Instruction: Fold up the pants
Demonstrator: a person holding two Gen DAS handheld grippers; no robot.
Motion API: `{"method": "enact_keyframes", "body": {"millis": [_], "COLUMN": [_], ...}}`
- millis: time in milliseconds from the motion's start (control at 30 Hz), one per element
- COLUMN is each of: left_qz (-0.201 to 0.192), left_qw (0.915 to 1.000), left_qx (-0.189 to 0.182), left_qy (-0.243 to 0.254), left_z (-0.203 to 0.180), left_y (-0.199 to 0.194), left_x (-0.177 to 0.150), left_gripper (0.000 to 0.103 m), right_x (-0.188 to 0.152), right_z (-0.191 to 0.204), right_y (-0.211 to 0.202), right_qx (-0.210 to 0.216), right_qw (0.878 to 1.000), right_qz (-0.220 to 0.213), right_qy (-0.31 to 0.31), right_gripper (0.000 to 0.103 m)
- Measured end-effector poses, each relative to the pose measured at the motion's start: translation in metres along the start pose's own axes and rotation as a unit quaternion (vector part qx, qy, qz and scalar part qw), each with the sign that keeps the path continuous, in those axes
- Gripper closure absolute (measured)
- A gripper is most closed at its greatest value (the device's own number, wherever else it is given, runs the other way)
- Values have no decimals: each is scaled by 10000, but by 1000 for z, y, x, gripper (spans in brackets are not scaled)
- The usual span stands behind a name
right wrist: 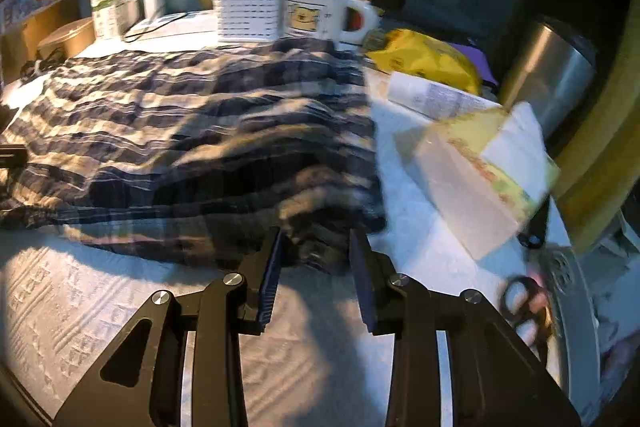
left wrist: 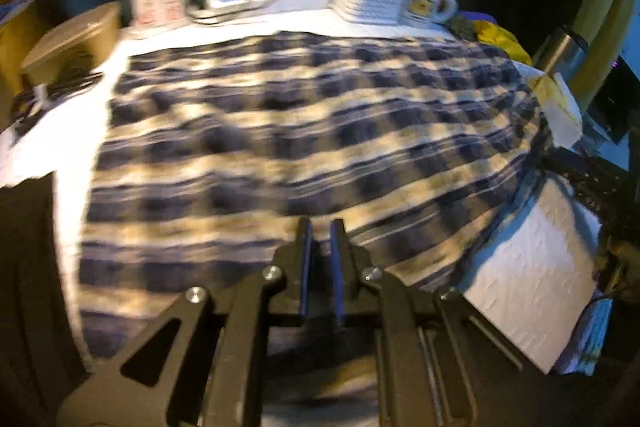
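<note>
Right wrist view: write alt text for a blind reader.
The right gripper is open, its fingers either side of the near edge of plaid pants spread on a white-covered table. A white basket and mug stand behind.

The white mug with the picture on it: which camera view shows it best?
The right wrist view: the mug is larger and sharper there, with picture and handle visible beside the white basket. In the left wrist view the mug is smaller and blurred.

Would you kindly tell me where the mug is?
In both views the mug stands at the table's far edge, right of the white basket, just beyond the plaid pants.
</note>
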State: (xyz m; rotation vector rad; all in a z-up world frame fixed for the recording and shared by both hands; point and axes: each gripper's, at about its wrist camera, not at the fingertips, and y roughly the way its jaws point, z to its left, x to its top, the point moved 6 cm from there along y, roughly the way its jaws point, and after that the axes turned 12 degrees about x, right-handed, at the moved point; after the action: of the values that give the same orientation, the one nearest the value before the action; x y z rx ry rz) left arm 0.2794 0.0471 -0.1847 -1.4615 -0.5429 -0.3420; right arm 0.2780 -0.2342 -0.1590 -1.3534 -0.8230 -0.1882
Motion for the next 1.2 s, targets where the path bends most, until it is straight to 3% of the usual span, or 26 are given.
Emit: {"method": "enact_keyframes", "body": {"millis": [167,367,567,667,867,1000,1067,1133,1200], "left_qz": [151,80,125,-124,-392,-262,188,209,200], "left_qw": [9985,9956,9926,9941,9984,9992,9991,9995,9979], "left_qx": [159,691,846,575,269,309,355,240,615], "left_qy": [-498,-636,-858,-909,-299,-2,113,-12,38], "left_z": [46,72,91,84,40,24,25,32,45], "left_y": [-1,-14,-26,-36,-14,22,46,49,43], "left_x": [-31,-54,-63,-44,19,49,48,47,43], "left_gripper": [93,93,93,93,93,93,93,93,93], "right_x": [1,0,-4,1,14,17,17,18,17], "right_z": [-4,3,3,1,4,5,3,1,-4], "right_y": [-13,-9,-6,-11,-19,-15,-11,-9,-5], "right_qx": [72,17,22,23,194,271,282,283,260], "right_qw": [9994,9994,9991,9989,9979,9971,9967,9963,9962], "right_qz": [-186,-70,4,-92,-344,-400,-402,-401,-371], "right_qy": [300,325,412,456,519,586,652,702,740], "right_gripper": [68,65,64,64,62,58,58,58,58]}}
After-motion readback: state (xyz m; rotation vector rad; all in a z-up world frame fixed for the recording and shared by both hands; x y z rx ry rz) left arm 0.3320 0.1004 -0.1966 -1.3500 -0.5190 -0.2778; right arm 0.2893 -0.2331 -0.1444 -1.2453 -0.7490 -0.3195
